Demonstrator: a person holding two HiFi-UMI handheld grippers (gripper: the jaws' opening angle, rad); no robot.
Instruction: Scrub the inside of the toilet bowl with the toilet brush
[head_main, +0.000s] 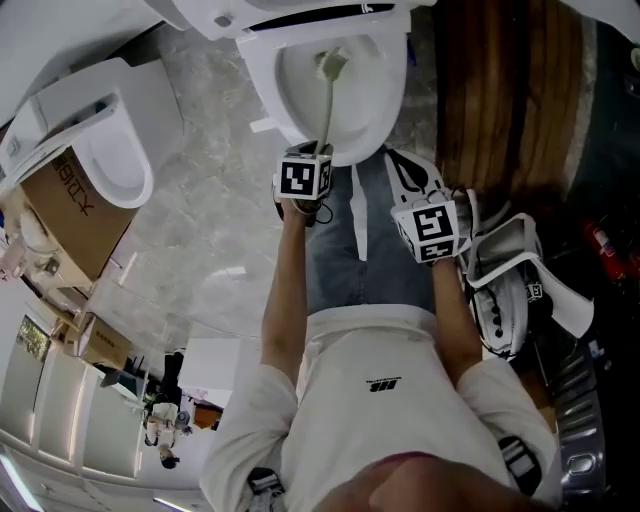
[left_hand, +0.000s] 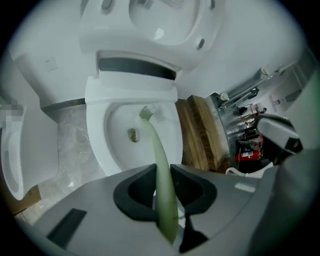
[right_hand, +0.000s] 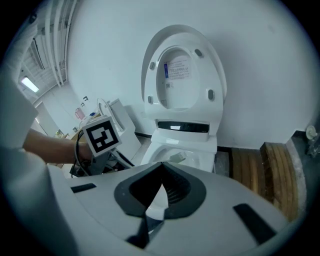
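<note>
First, at your far left, a second white toilet (head_main: 110, 160) sits by a cardboard box (head_main: 70, 215), well apart from the work. At centre is the open toilet bowl (head_main: 262, 80), lid raised. Your left gripper (left_hand: 162, 172) is clamped on the pale green handle of the toilet brush (left_hand: 157, 150), near the handle's upper end. The bristle head reaches into the bowl by the back wall; contact cannot be confirmed. Your right gripper (right_hand: 161, 167) hangs to the right of the bowl, jaws together with nothing between them. Wooden boards (head_main: 510, 100) lie further right. The handle looks thin and smooth, so hard sideways scrubbing could twist it in the jaws or let it slip. A fast stroke near the rim may flick water onto the floor or your legs.
</note>
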